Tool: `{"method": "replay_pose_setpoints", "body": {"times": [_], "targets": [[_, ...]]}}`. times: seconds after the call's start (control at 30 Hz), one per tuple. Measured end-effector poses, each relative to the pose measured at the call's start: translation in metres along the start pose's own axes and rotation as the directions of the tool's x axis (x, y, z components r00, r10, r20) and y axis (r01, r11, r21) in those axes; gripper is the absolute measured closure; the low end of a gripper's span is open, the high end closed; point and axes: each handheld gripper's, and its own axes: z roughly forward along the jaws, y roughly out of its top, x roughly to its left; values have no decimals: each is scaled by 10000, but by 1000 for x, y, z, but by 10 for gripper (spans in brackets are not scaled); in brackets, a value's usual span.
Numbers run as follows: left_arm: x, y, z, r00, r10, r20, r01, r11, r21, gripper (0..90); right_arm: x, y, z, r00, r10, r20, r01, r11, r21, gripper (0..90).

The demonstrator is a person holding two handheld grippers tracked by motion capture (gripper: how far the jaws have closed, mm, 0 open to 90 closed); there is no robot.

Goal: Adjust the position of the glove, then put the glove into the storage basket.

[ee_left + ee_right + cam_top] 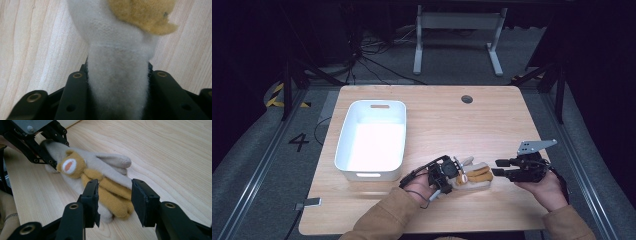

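Observation:
A soft toy (475, 175) of cream and tan plush lies on the wooden table (452, 120) near its front edge. My left gripper (451, 172) is shut on the toy's cream end (117, 50), which is squeezed narrow between the two jaws. In the right gripper view that left gripper (47, 147) holds the toy (100, 170) just behind a tan, bear-like face. My right gripper (115, 192) is open, one jaw on each side of the toy's tan end, with a gap left on both sides. From above, the right gripper (497, 167) points left at the toy.
A white plastic bin (343, 135) stands on the left half of the table, with nothing inside it. A round cable hole (467, 99) sits near the far edge. Beyond the table are a white desk frame (457, 40) and floor cables.

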Motion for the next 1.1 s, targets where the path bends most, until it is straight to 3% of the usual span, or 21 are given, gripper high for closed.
{"method": "replay_pose_setpoints", "body": {"times": [0.2,0.4,0.5,0.83,1.1], "targets": [[1,1,-2,9999,-100,-134,98,9999,-129,680,-1,0,0,10000,5,48,-5,10000,2,580],[5,0,-12,9995,-313,108,318,9983,-497,681,-2,-1,-1,10000,58,57,-58,10000,-30,581],[5,0,-25,9995,-322,54,326,9960,-836,681,-3,-1,-1,9999,102,103,-102,9999,-25,581],[7,-2,-51,9993,-360,-87,345,9911,-1284,679,-5,-3,-3,9994,192,291,-189,9998,-112,581],[16,-11,-74,9969,-774,-138,739,9826,-1702,678,-8,-3,-1,9990,317,303,-315,9995,-72,581]]}}
